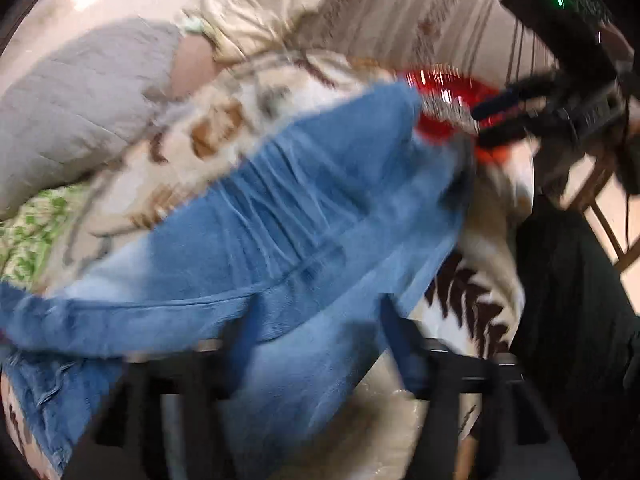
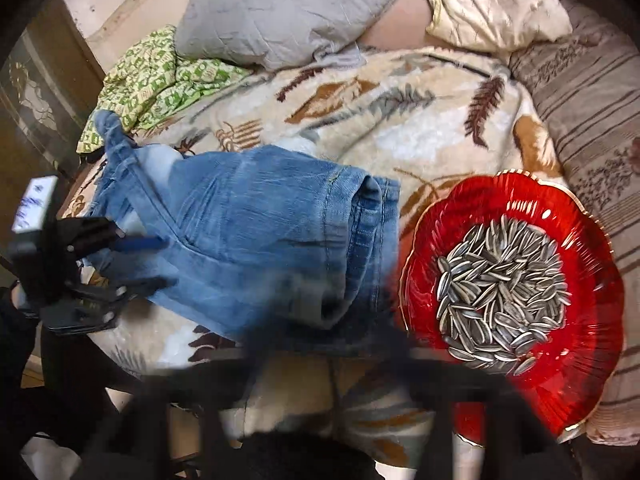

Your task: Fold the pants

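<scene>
- Pants: faded blue denim, with paler worn patches, stitched seams and a frayed, ragged edge at the end nearest the left tool.
- State: folded over into a thick, layered bundle; in the right wrist view the fold's rounded edge sits on the side near a red dish, and the layers are creased.
- Pose: lying flat, lengthwise between the two tools.
- Place: on a bed's leaf-patterned blanket, just ahead of the right tool; in the left wrist view the denim fills the space ahead of and between that tool's open fingers, much blurred.
</scene>
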`<state>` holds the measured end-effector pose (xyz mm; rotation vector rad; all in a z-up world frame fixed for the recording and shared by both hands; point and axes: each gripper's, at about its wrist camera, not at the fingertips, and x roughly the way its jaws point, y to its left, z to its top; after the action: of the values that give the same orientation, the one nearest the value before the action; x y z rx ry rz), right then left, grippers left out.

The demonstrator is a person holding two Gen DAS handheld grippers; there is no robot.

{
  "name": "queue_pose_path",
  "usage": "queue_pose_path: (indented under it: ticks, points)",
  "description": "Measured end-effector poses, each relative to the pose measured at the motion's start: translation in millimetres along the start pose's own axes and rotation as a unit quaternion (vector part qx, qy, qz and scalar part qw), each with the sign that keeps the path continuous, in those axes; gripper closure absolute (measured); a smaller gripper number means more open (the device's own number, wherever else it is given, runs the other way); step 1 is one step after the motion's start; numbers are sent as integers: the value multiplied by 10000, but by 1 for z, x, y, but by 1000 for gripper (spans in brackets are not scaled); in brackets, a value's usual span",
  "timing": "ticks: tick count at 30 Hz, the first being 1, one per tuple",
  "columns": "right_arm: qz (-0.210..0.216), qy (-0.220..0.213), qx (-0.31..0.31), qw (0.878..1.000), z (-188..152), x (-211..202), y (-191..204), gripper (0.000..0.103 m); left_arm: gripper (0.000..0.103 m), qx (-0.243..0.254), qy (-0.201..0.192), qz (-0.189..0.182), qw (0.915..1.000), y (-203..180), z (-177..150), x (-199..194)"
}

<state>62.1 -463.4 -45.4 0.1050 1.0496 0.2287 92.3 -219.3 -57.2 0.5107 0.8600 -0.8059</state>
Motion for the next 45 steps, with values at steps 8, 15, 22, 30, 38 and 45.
queue_pose_path:
  ticks: [8,15,22,30,38,45]
  points:
    - [-51,-169,-226,9996,1,9,17,14,27,-2092,243,-365,9769,51,-6,-18]
    - [-404,129,-727,9965,-6,42,41,71,27,-4475,859,-831,8862,108,-20,31]
    - [-595,-20,-1057,9926,-19,29,42,83,97,-4334,595,-835,8954,88,-23,38]
    - [-879,-299,-1189,9886,-17,3,35,85,97,-4159,-42,-1226,9011,67,-23,-2]
    - [-1187,135,-1213,9854,-37,25,35,76,65,-3816,553,-951,9177,44,-40,16]
    - [-934,-696,-1164,9863,-24,-25,52,24,19,-3528,-92,-358,9350,74,-54,-73]
